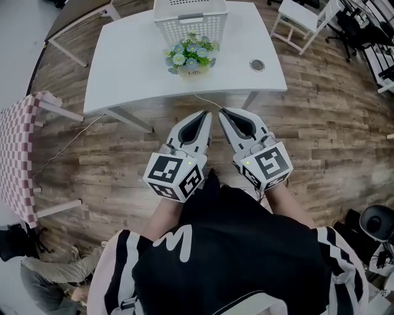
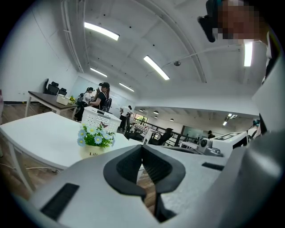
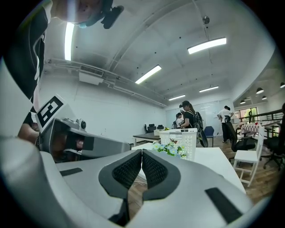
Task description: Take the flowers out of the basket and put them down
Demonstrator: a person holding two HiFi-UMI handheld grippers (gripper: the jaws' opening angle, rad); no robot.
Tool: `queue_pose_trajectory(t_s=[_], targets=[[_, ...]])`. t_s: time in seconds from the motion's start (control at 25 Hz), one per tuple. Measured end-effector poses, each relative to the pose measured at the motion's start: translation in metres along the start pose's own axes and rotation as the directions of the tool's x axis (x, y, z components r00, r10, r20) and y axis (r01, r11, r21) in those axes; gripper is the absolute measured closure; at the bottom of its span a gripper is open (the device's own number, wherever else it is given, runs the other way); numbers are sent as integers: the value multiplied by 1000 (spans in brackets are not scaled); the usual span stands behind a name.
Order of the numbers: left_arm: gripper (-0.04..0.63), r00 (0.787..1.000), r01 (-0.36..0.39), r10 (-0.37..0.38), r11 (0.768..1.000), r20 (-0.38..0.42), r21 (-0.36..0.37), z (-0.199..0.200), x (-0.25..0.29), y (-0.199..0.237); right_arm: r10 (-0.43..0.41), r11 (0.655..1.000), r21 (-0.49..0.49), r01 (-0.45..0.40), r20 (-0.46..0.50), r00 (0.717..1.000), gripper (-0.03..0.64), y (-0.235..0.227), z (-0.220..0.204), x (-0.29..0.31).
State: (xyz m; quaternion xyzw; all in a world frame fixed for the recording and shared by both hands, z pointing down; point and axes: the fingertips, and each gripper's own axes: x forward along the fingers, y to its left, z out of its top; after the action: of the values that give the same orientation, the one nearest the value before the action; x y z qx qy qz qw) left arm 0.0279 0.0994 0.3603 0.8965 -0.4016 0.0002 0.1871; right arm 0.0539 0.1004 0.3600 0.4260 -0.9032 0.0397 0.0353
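Standing upright on the white rectangular table (image 1: pixel 129 61), the cream pot of blue-and-white flowers (image 1: pixel 189 54) sits outside the white perforated plastic basket (image 1: pixel 189 18), on its near side. It lies far ahead; the left gripper (image 1: pixel 203 118) is marginally nearer than the right gripper (image 1: pixel 226 115). Both are closed and empty. The pot print reads "Life".

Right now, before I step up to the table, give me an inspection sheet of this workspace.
Surface: white table, mostly bare.
Job's things: pot of flowers stands on the table in front of the white basket, not inside it.
Clutter: one round fitting in the tabletop.
Grippers: left hand-held gripper and right hand-held gripper both shut, empty, side by side over the floor short of the table.
Cables: thin cable at the table's near edge.
Surroundings: wood floor, checked cloth at left, white chair, people beyond.
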Motion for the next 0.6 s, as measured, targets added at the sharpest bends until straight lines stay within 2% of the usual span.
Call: queue_pose_trajectory(t_s=[0.2, 0.6], targets=[[589, 999, -39, 40, 999, 13, -19, -27, -30, -41, 57, 998, 11, -57, -22, 998, 598, 30, -18, -44], [589, 992, -120, 122, 991, 37, -52, -35, -74, -64, 112, 993, 34, -112, -8, 994, 598, 63, -17, -75]])
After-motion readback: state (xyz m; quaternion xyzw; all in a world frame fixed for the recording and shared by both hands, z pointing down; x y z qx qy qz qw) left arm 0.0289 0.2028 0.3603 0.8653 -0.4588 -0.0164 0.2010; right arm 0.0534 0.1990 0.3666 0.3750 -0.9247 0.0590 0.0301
